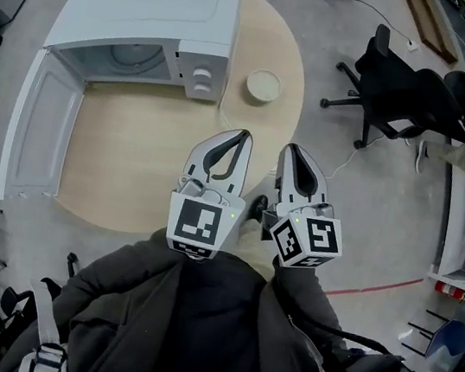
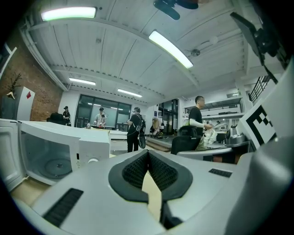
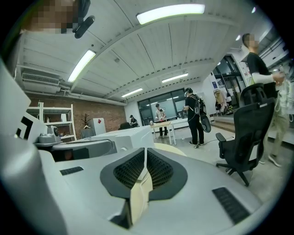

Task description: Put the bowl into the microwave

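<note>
At the left of the head view the door (image 1: 42,129) of the microwave (image 1: 154,19) stands swung wide open to the left side. The microwave is white, and its cavity shows a round plate on the floor of it. It sits at the far part of a round table (image 1: 131,165) of light wood.

The left gripper (image 1: 242,135) is held over the near part of the table, close before the person's dark jacket (image 1: 193,323). In its own view the two jaws are pressed together at the tips, with nothing between them.

The bowl (image 1: 263,85) stands on the table just to the right of the microwave's knob panel, near the table's far right edge and well apart from both grippers. It is round and shallow, of a pale cream colour, upright with the opening upward. Its rim looks a little lighter than its inside.

The right gripper (image 1: 292,148) is just beside the left one, and its jaws too are pressed together on nothing.

At the right, black office chairs (image 1: 404,94) stand on the grey floor.
</note>
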A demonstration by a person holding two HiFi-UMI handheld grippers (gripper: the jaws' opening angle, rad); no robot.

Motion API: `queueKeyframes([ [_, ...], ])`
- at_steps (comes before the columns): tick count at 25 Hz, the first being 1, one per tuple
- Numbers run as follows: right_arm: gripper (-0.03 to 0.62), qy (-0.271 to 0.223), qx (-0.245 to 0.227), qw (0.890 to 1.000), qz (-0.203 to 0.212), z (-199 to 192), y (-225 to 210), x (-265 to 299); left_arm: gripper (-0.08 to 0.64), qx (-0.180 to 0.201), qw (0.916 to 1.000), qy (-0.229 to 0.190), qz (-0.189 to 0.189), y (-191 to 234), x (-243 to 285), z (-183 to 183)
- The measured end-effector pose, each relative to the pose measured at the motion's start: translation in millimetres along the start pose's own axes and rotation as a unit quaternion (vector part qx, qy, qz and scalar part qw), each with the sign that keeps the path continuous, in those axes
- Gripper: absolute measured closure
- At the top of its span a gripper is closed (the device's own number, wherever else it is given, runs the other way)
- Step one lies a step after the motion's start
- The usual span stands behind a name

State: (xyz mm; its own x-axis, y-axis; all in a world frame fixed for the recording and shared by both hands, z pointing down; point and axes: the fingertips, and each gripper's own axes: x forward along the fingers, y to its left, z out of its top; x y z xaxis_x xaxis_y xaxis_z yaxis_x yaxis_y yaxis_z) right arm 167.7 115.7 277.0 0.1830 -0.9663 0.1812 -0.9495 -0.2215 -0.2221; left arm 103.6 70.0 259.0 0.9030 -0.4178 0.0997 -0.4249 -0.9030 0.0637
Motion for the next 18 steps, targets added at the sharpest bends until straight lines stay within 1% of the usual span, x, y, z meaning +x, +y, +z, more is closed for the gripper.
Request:
queueKeyframes([
  [4,0.588,-0.002,0.005,1.0,-0.001,-2.0,-14.7,8.4,0.551,0.003,1.0,0.001,0.009,1.7,12.0,-3.9],
  [7,0.588,-0.001,0.008,1.0,0.006,-5.3,-29.7,17.2,0.551,0.006,0.9997,0.005,0.024,3.3,25.3,-8.9],
  [11,0.588,0.006,0.019,1.0,0.017,-2.5,-60.1,35.9,0.551,0.013,0.9989,0.019,0.041,-3.2,50.3,-12.3],
  [15,0.588,0.021,0.029,0.999,0.037,-1.6,-83.1,63.6,0.551,0.015,0.9972,0.037,0.064,-3.1,75.3,-16.5],
  [18,0.588,0.038,0.04,0.997,0.053,-9.9,-95.0,86.8,0.551,0.003,0.9952,0.047,0.086,5.7,94.8,-21.9],
])
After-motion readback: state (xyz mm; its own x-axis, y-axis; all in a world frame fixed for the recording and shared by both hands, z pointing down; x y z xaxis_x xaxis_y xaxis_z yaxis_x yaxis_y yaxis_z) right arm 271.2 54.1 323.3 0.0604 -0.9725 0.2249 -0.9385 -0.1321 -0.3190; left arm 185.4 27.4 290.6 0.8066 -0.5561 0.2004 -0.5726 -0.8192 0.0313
